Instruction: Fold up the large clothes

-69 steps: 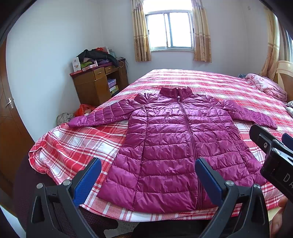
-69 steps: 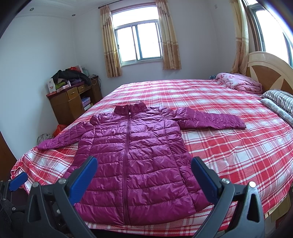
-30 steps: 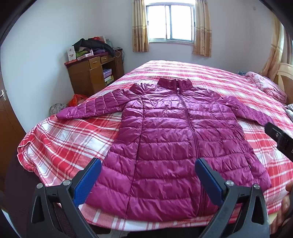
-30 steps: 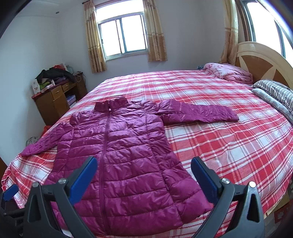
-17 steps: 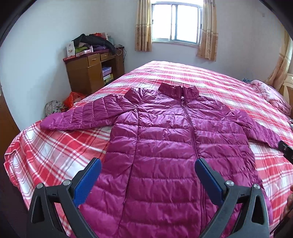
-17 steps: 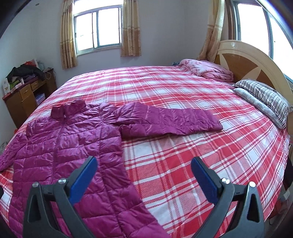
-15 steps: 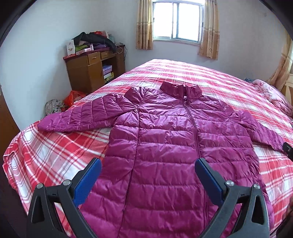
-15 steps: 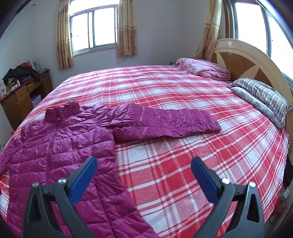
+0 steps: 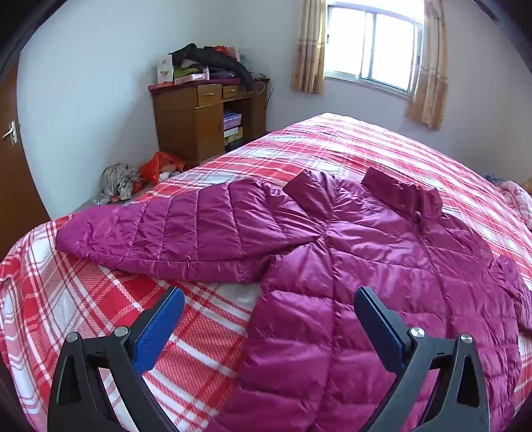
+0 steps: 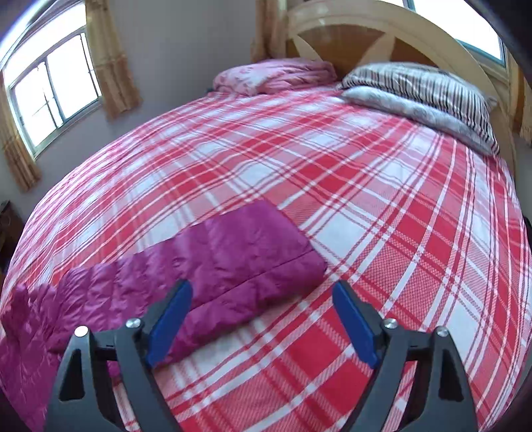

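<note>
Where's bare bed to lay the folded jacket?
Widest free patch: plaid bedspread between the right sleeve cuff and the striped pillow. Small strip below the left sleeve. The jacket crowds the near middle.

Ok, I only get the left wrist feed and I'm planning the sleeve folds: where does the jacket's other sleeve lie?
Observer: The far sleeve lies flat, stretched straight out on the plaid bedspread, cuff pointing toward the headboard.
Operator: Is the right claw on it?
Observer: No, the right claw is open at the cuff end, gripping nothing.
Operator: Anything near that cuff?
Observer: Not close by. A striped pillow and a pink blanket sit well beyond it, against the headboard.
</note>
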{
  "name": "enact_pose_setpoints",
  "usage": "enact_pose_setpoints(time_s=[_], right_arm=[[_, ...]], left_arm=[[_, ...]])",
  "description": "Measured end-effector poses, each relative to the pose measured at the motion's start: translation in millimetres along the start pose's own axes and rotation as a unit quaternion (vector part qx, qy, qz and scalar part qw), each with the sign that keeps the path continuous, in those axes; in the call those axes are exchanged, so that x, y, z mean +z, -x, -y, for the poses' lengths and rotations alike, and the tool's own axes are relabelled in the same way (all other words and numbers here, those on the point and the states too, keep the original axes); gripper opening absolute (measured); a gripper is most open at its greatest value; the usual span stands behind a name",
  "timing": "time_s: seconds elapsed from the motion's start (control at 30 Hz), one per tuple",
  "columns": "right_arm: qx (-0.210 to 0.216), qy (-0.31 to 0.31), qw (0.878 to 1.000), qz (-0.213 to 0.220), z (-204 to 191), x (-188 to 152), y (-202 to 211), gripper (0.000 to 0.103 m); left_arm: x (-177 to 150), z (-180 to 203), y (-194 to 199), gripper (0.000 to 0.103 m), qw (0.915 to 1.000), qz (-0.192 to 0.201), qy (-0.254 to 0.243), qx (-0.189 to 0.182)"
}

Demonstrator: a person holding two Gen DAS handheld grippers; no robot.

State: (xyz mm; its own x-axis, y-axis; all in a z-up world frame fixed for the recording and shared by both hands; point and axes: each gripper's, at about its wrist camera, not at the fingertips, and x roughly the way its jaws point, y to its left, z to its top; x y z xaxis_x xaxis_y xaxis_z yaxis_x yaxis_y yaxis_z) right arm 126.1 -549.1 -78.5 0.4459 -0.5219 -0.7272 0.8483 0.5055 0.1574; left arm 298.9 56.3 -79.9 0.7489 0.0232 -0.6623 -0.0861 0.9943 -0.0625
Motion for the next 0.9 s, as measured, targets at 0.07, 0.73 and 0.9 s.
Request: enact_pose_setpoints(time_s=[0.07, 0.73, 0.9], right_arm=[[-0.004, -0.012, 1.000, -0.021, 5.6, 6.0, -21.6, 0.078], [-0.001, 0.075, 0.997, 0.025, -35.2, 18.3, 8.7, 0.013], [0.078, 0.156, 0.980, 0.094, -101.6, 16.2, 105.3, 0.013]], left_arm=[[0.8, 1.5, -13.6, 0.102, 0.9999, -0.012, -0.003, 0.006], [-17.9, 12.1, -13.5, 0.102, 0.9982, -0.021, -0.054, -0.016], [-4.3, -12.6, 16.8, 0.102, 0.9982, 0.004, -0.050, -0.033]])
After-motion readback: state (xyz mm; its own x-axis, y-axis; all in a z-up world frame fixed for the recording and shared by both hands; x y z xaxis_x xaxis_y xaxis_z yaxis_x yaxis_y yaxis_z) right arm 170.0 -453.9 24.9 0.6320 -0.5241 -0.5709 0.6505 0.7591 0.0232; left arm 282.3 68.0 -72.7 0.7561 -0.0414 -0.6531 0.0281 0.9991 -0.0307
